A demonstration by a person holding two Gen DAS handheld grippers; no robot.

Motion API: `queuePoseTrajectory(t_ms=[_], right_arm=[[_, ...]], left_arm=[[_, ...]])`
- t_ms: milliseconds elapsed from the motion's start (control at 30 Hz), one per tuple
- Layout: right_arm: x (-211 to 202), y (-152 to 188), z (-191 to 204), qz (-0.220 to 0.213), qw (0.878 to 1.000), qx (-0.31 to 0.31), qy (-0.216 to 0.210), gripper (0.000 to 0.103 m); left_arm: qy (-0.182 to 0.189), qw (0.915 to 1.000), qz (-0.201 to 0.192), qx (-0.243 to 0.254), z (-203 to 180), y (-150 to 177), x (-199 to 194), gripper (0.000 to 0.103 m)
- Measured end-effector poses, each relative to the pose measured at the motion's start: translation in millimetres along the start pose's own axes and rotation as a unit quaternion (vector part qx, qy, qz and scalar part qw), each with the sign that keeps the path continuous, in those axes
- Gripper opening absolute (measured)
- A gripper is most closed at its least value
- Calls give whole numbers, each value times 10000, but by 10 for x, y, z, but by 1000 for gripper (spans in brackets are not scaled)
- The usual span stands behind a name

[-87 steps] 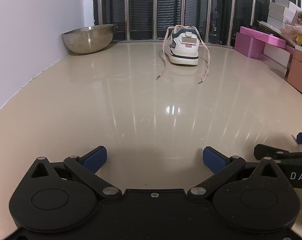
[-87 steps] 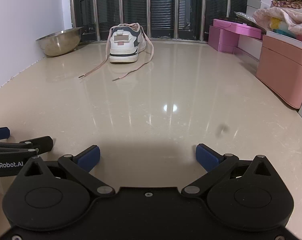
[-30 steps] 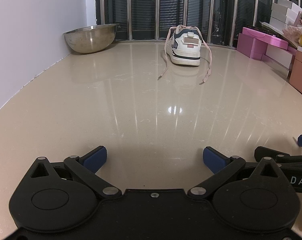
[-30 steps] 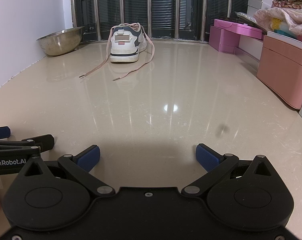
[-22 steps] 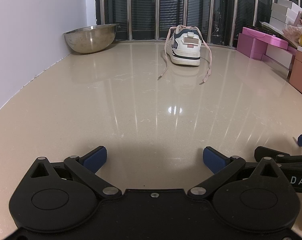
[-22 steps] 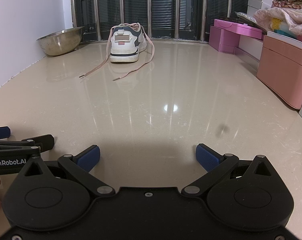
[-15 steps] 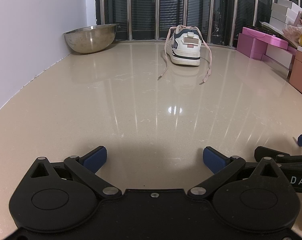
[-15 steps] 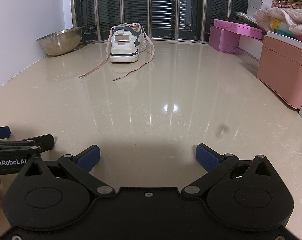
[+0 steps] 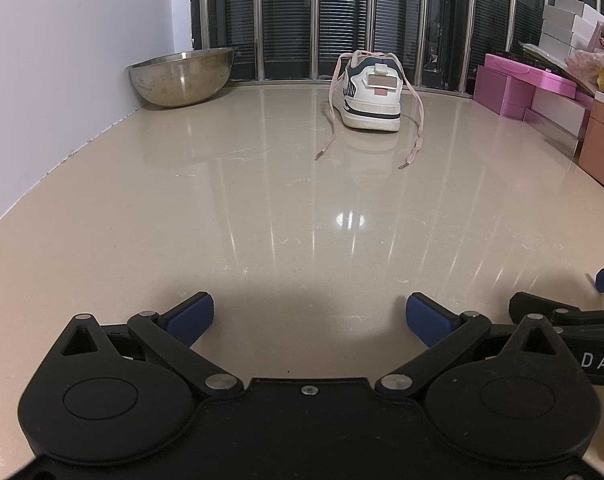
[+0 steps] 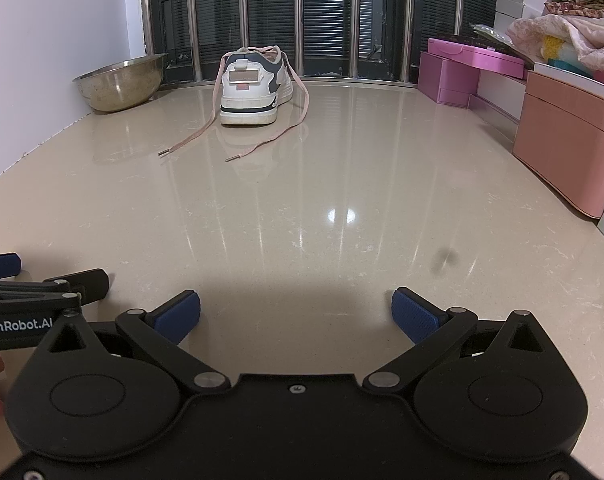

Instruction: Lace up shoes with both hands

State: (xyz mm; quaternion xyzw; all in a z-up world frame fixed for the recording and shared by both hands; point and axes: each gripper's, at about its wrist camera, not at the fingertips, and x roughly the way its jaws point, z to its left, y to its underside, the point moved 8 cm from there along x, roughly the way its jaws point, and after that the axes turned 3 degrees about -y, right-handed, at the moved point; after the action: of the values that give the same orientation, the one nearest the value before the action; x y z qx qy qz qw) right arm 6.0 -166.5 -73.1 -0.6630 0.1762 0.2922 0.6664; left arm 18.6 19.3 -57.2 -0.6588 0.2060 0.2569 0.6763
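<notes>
A glossy beige tabletop (image 9: pixel 261 208) runs back to a wall of dark barred blinds. On it stand one white sneaker (image 9: pixel 372 94) with its heel toward the cameras, one steel bowl (image 9: pixel 180 77) at the far left corner, and pink boxes (image 10: pixel 466 74) stacked along the right. Two loose pink lace ends (image 9: pixel 329 136) trail forward from the sneaker onto the surface. The left claw (image 9: pixel 310 316) and right claw (image 10: pixel 295 311) hover low, side by side, level, each with blue pads spread apart and empty. The sneaker sits well ahead of both claws, far beyond their reach.
</notes>
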Motion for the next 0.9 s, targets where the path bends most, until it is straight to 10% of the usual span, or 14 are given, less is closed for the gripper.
queuePoseTrajectory(t_ms=[900], right_arm=[[1, 1, 1, 1, 10000, 1, 2, 103]], left_arm=[[-17, 10000, 1, -2, -19, 10, -7, 103]])
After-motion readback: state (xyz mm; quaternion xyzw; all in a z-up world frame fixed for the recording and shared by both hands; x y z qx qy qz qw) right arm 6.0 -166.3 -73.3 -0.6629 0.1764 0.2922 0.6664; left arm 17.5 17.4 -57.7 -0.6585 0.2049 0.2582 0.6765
